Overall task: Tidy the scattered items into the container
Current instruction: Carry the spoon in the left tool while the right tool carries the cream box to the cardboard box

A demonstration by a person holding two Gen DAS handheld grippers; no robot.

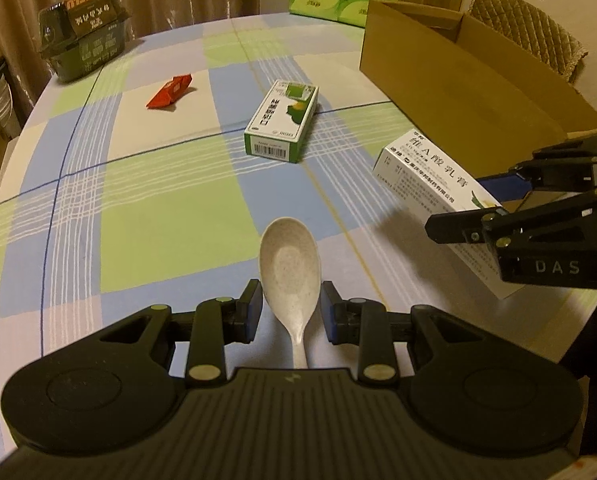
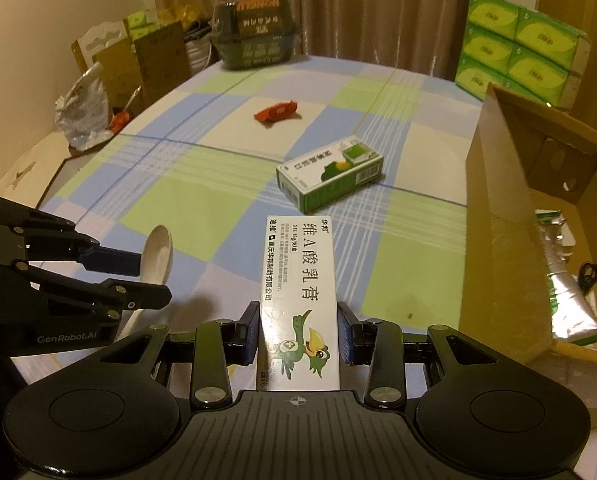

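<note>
Speckled beige plastic spoon (image 1: 289,268) sits clamped in the left gripper (image 1: 291,312) at lower centre; the right gripper (image 2: 300,334) grips a long white ointment carton (image 2: 300,300).

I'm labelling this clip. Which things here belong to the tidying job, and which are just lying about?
Job:
spoon in left gripper
white box in right gripper
green box
red wrapper
cardboard box

Lying about:
dark basket
green tissue packs
white bag

Both grippers matte blk, blue pads (image 1: 255,312), silver rivets; markings "DAS" (image 1: 557,267), "GenRobot.AI" (image 2: 67,337).
</note>
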